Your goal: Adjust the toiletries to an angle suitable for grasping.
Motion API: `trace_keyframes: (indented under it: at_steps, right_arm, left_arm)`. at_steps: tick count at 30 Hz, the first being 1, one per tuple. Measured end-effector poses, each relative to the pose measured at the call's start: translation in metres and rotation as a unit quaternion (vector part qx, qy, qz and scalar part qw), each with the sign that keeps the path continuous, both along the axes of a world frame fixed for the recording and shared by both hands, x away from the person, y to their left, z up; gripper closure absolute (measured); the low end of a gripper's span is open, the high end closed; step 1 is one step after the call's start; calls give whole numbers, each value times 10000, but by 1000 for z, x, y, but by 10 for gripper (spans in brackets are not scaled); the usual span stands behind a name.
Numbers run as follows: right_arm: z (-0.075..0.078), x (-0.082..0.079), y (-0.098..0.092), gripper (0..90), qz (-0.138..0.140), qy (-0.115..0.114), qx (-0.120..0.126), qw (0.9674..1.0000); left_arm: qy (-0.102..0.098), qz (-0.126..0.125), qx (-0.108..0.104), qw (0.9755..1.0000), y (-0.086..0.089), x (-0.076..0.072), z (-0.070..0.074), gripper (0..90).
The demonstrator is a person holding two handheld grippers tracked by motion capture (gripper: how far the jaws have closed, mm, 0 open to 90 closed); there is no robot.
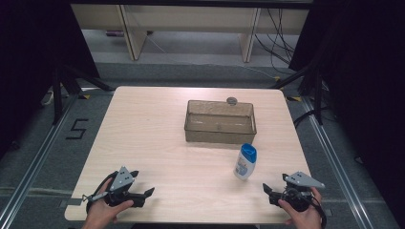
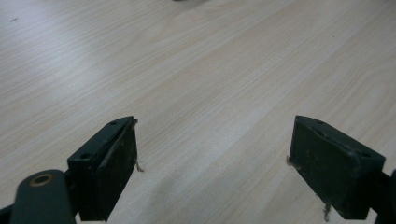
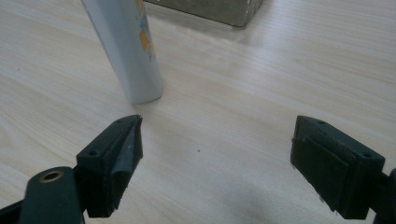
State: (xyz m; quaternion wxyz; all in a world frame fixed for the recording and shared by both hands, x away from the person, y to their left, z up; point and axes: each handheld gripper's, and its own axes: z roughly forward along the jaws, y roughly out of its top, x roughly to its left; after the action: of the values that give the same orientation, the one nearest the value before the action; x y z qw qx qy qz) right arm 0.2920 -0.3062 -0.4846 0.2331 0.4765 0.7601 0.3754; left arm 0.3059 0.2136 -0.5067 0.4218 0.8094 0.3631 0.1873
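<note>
A white bottle (image 1: 245,162) with a blue cap stands upright on the desk (image 1: 157,138), toward its near right corner, its long axis straight up. It is the thing closest to either tool, so I take it as what the work is about. Behind it, toward the far edge and well apart from both hands, sits a clear rectangular bin (image 1: 220,122) with a small round dark object (image 1: 232,100) just past its far wall; what that is I cannot tell.

The right gripper (image 1: 271,192) rests near the front edge at the right corner, jaws spread wide and holding nothing. In the right gripper view the bottle's lower body (image 3: 135,56) rises ahead and to the left of the open gap (image 3: 215,163), close to the left jaw but not touching it, and a corner of the bin shows beyond.

The left gripper (image 1: 145,194) lies near the front edge on the left side, also open and empty; its own view looks between 2 parted jaws (image 2: 212,163) at bare wood.

Of the 2 hands the right is plainly the nearer. As I judge it, that gripper would have to swing a little left and go forward so the upright body comes between the jaws.
</note>
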Motion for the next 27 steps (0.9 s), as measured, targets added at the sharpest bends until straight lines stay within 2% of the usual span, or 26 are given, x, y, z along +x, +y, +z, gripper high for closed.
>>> trace_keyframes:
  at_steps: [3,7,8,11,12,13,15,21,24,27]
  right_arm:
    - [0,-1,2,175,-4,51,61,10000]
    - [0,0,3,174,71,-93,86,9999]
    - [2,0,3,175,81,-124,74,9999]
    - [2,-1,4,173,84,-145,235,9996]
    - [2,-1,5,170,71,-136,290,9995]
    - [3,-1,4,168,123,-220,198,9995]
    - [3,0,6,164,157,-301,247,9991]
    - [5,-1,6,162,175,-374,283,9987]
    - [6,-1,7,159,165,-446,382,9981]
    - [6,1,10,158,266,-442,397,9979]
  left_arm:
    - [24,14,-69,10000,-1,-1,0,150]
    - [31,-80,107,9999,1,1,0,150]
    - [32,-60,36,10000,0,0,0,150]
    - [40,-61,13,10000,0,0,0,150]
    - [48,-74,109,9999,1,0,0,150]
    - [46,-42,5,10000,0,0,-1,150]
    - [34,-58,56,10000,0,0,0,150]
    - [44,-58,13,10000,0,0,-1,150]
    - [49,-51,9,10000,0,0,-1,150]
    - [50,-29,-21,10000,-1,0,-1,150]
